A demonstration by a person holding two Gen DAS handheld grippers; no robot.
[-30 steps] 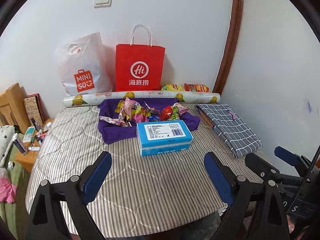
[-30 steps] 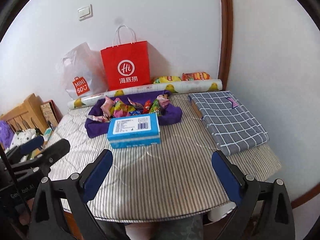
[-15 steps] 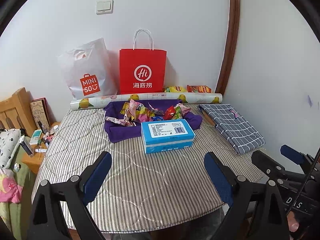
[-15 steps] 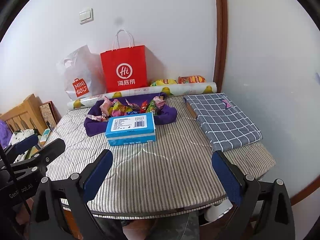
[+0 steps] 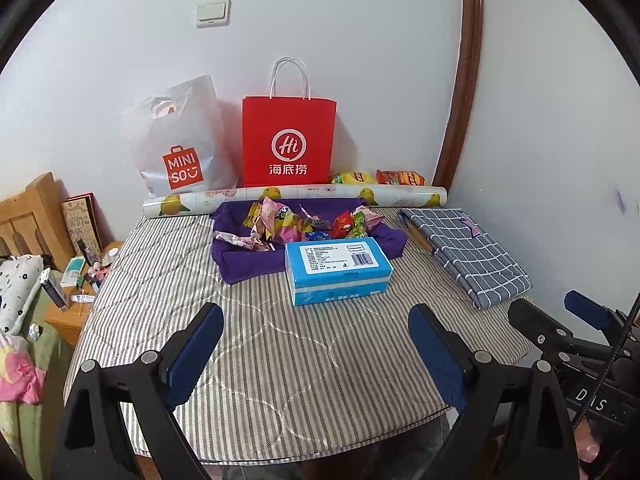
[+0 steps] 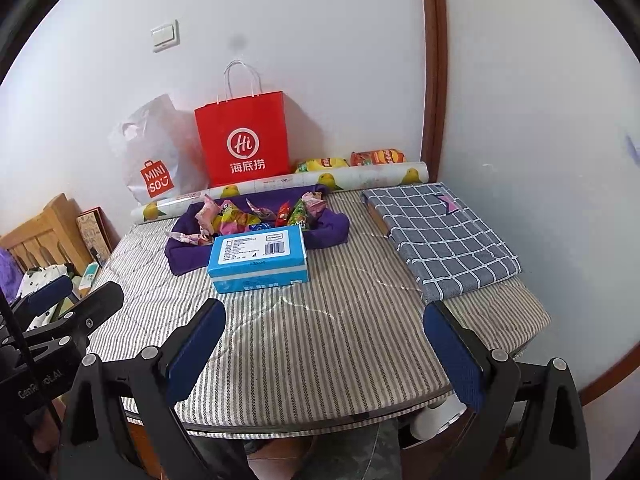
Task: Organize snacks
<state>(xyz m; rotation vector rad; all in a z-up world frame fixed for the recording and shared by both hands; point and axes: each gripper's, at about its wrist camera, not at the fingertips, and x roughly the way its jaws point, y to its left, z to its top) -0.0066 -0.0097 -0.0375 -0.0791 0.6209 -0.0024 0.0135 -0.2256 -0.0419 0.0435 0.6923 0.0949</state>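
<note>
Snacks [image 5: 304, 224] heaped on a purple cloth [image 5: 240, 260] near the far edge of the table [image 5: 280, 360], wrappers pink, yellow, red and green, too crumpled and small to read. Blue tissue box [image 5: 338, 270] just in front of the cloth, touching its near edge and hiding part of the heap. Behind the cloth, along the far edge, a long roll printed with yellow fruit [image 5: 296, 196]. Against the wall behind that, a red paper bag [image 5: 288, 140] and a white plastic bag [image 5: 180, 140], contents of both hidden. Two more snack packets [image 5: 376, 177], yellow and orange, at the far right corner behind the roll, lower halves cut off by it. Folded checked cloth [image 5: 464, 252] along the right edge, with a brown edge of something beneath it barely showing.

Left gripper [image 5: 316, 352] over the near edge, jaws wide apart, nothing between them. Right gripper [image 6: 324, 348] likewise over the near edge, jaws wide apart and empty; seen from the left camera only as a dark frame at lower right, partly cut off. Striped quilted cover over the whole table. Beside the left edge, a small wooden stand [image 5: 68, 312] with clutter too small to make out
</note>
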